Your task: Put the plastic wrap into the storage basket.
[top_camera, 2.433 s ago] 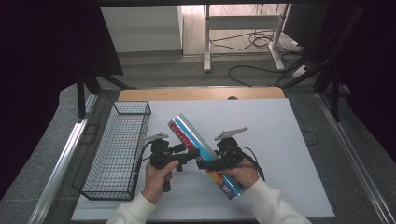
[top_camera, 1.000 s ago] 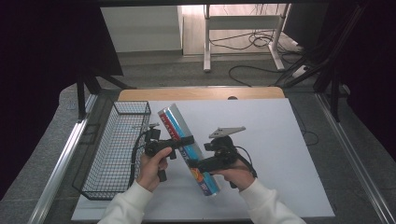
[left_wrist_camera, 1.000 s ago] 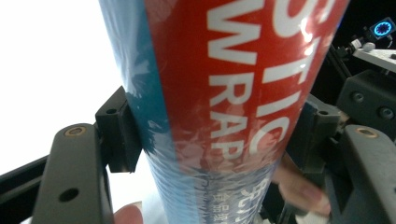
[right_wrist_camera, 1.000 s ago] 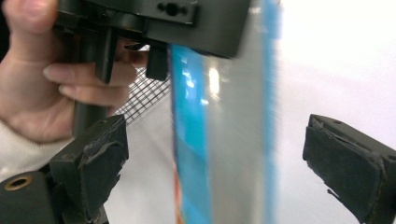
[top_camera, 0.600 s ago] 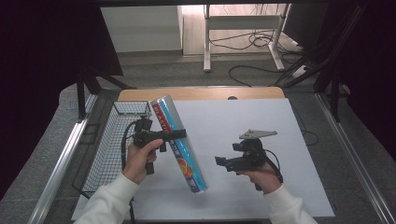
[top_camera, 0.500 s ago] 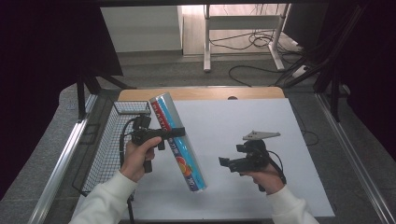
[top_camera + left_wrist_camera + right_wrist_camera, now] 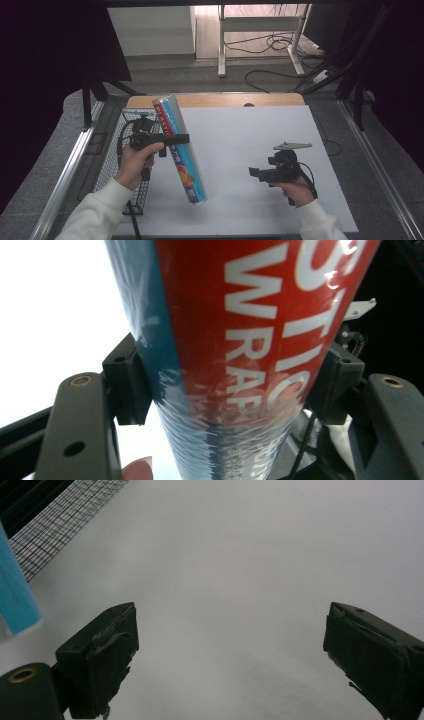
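A white table top [image 7: 240,150] with a wooden strip along its far edge stands on a grey floor, where black cables trail past the white legs of another table; dark curtains close in both sides. At the table's left edge sits a black wire basket [image 7: 112,165], long and narrow, its mesh also visible at the upper left of the right gripper view [image 7: 65,525].

The left gripper [image 7: 172,141] is clamped on a long box of plastic wrap [image 7: 180,150], its 2 jaws pressing the box from either side about a third of the way down from the top end. The box hangs clear of the table, tilted, its upper end leaning over the basket's near wall and its lower end out over the white surface. In the left gripper view the box [image 7: 240,350] has a red face with white capitals, cut off by the frame, reading roughly "STIC" and "WRAP"; a blue face runs beside it, with small print too blurred to read. In the high view a picture of fruit shows near the lower end.

The right gripper [image 7: 256,173] is well apart to the right, low over the bare table; its jaws stand wide apart with nothing between them [image 7: 230,655].
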Motion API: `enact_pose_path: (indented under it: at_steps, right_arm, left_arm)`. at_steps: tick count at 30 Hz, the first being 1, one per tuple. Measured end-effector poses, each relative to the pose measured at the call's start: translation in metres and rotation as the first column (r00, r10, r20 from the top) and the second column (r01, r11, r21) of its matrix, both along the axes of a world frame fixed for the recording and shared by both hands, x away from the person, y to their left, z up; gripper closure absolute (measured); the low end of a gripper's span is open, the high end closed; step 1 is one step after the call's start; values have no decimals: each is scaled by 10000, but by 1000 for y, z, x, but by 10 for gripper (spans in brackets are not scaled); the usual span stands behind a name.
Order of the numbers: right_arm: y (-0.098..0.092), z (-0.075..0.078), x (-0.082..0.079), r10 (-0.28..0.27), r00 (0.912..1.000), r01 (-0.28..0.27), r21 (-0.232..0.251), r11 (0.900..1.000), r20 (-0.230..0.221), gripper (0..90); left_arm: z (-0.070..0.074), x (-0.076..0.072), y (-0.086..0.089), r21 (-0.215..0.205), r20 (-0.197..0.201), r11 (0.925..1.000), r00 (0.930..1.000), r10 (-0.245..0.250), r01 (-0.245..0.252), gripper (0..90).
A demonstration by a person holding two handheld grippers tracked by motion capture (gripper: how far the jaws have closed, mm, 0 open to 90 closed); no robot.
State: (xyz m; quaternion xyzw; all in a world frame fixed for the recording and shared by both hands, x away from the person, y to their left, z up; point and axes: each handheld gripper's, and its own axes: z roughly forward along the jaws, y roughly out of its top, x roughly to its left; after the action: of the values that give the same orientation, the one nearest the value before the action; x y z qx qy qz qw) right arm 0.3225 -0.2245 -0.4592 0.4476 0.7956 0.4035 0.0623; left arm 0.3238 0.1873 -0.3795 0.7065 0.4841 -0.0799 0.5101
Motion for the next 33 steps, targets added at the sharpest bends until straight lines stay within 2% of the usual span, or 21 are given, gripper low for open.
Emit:
enact_pose_path:
  at_steps: [2, 9, 16, 26, 33]
  right_arm:
    - [-2, -1, 1, -103, 9999, 103, -8, 9999, -45, 78]
    - [-4, -2, 2, -185, 9998, 185, -8, 9998, -92, 79]
    - [-4, -5, 3, -184, 9997, 183, -82, 9998, -144, 85]
    - [-5, -7, 5, -283, 9994, 280, -156, 9995, -204, 88]
    - [-7, -8, 7, -387, 9990, 384, -160, 9991, -231, 91]
  left_arm:
    - [2, 1, 4, 255, 0, 9997, 10000, 57, -57, 319]
    - [15, -1, 23, 741, -29, 9966, 9993, 377, -373, 319]
    - [27, -4, 40, 1388, -57, 9891, 9987, 498, -485, 319]
    - [38, -8, 60, 1595, 19, 9848, 9976, 697, -691, 319]
    - [48, -13, 77, 1851, 160, 9781, 9955, 938, -951, 319]
